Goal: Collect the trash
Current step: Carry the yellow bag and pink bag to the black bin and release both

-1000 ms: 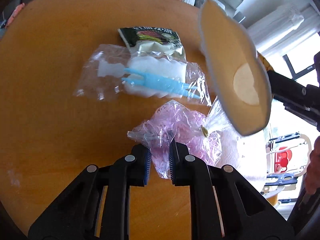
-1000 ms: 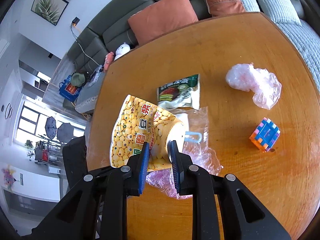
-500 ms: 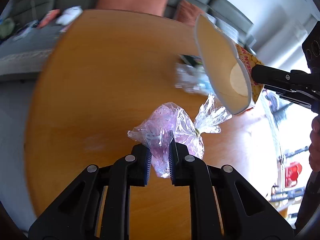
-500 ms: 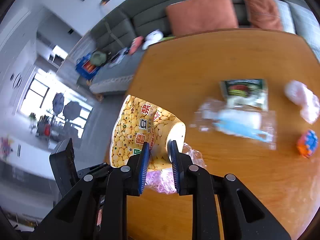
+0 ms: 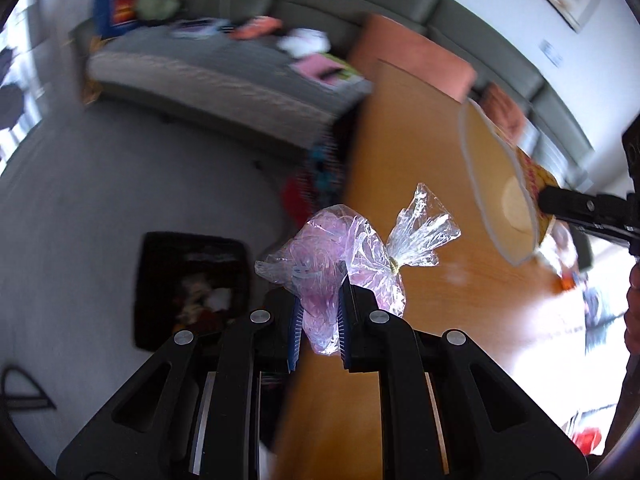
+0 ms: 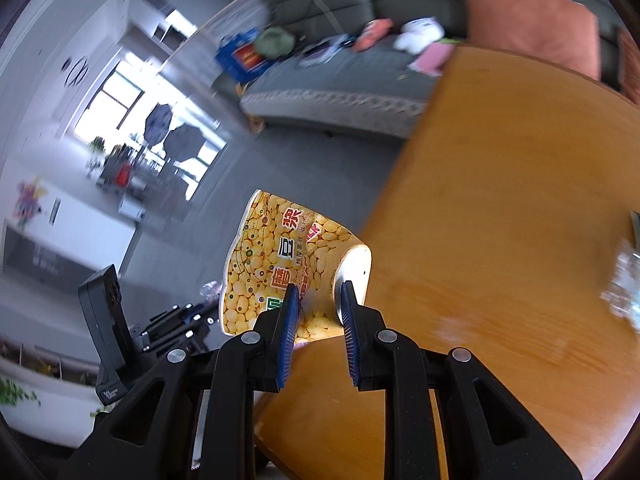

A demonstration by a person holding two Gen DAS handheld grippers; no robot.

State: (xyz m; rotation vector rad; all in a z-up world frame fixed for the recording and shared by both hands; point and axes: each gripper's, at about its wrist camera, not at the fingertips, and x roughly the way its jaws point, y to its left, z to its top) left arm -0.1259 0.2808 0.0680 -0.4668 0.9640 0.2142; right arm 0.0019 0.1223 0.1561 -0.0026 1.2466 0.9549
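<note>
Now the left gripper (image 5: 319, 322) pinches a crinkly clear plastic bag (image 5: 340, 256) of pink shreds, knotted at a flared neck, its blue ribbed pads closed tight on the film. The right gripper (image 6: 319, 314) clamps the base of a crushed paper cup (image 6: 288, 264), glossy yellow with a soybean print and red and green Chinese characters too warped to read. Compared with a second ago, both items are off the smooth wooden table (image 6: 520, 200) and hang past its edge over grey floor. A black bin (image 5: 188, 288) holding scraps sits below the bag.
</note>
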